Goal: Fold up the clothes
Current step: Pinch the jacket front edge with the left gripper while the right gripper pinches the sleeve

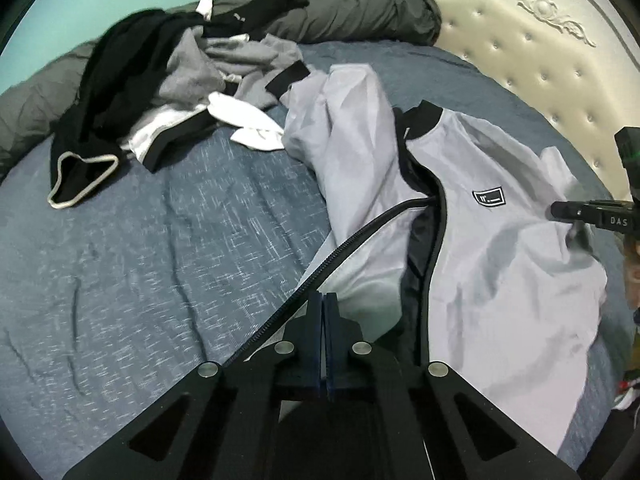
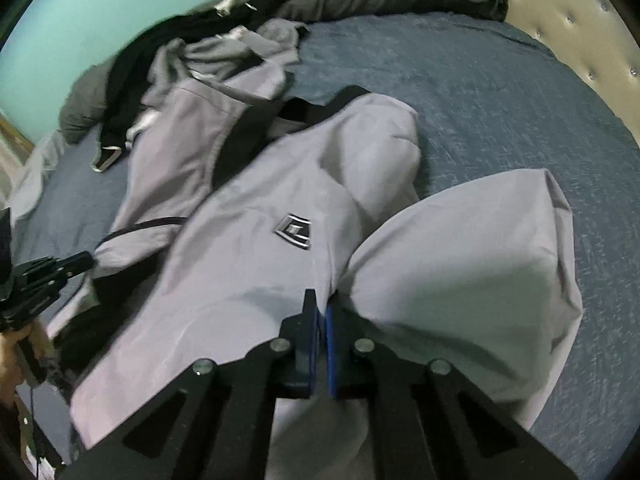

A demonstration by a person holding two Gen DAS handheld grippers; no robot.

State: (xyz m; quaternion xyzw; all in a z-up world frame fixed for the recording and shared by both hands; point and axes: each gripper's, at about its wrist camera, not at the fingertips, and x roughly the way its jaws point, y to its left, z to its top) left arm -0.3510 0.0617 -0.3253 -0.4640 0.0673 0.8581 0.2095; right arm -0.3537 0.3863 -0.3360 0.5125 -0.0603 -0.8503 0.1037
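Note:
A light grey zip jacket [image 1: 492, 264] with a black collar [image 1: 424, 118] and a chest logo patch [image 2: 294, 232] lies unzipped on the blue bed sheet [image 1: 160, 240]. My left gripper [image 1: 324, 300] is shut, pinching the jacket's zipper edge [image 1: 360, 236] at the near left panel. In the right wrist view that same left gripper [image 2: 86, 260] shows at the left, with a hand under it. My right gripper [image 2: 320, 306] is shut on the jacket's fabric where a puffed sleeve [image 2: 472, 264] bulges. In the left wrist view, my right gripper [image 1: 558, 210] comes in from the right edge.
A loose pile of black, grey and white clothes [image 1: 168, 92] lies at the far left of the bed. A dark grey duvet [image 1: 360, 12] runs along the back. A cream tufted headboard [image 1: 540, 52] borders the right side. Bare sheet [image 2: 500, 100] lies right of the jacket.

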